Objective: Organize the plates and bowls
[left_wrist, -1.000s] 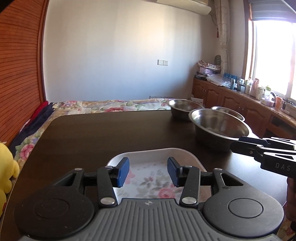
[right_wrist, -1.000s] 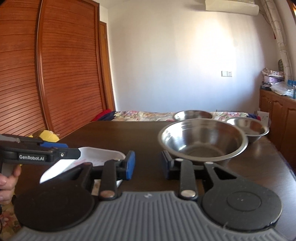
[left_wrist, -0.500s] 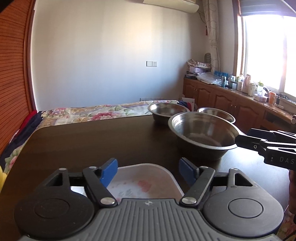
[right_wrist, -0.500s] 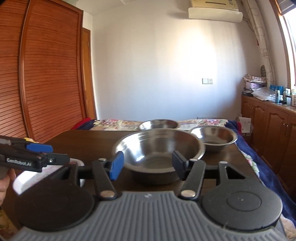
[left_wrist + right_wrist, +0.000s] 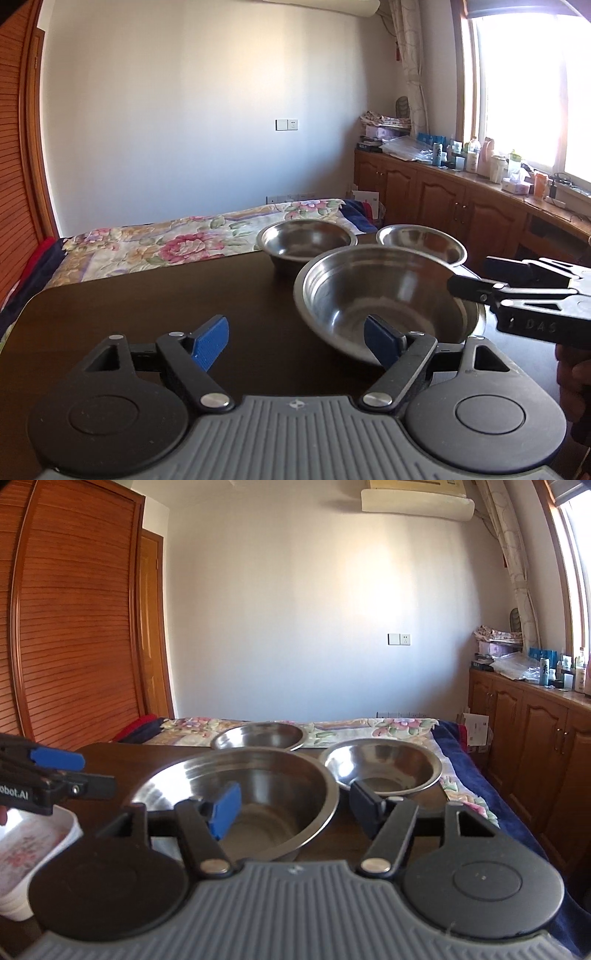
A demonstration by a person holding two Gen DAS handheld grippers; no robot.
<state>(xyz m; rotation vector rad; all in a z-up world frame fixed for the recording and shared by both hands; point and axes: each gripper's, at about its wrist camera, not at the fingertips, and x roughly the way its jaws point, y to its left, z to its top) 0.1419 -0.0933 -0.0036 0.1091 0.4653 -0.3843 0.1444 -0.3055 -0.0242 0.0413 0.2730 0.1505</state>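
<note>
The large steel bowl (image 5: 236, 797) sits upright on the dark counter (image 5: 147, 302), just ahead of the right gripper (image 5: 293, 805), whose jaws gape, empty. Two smaller bowls (image 5: 382, 766) stand beyond it. The left gripper (image 5: 295, 338) jaws are spread, holding nothing. A flowered bed (image 5: 177, 240) lies behind.

"DAS" on right tool (image 5: 532, 295) side, seen from left. "obot.AI", cut off by frame, on left tool (image 5: 44, 775) side.
</note>
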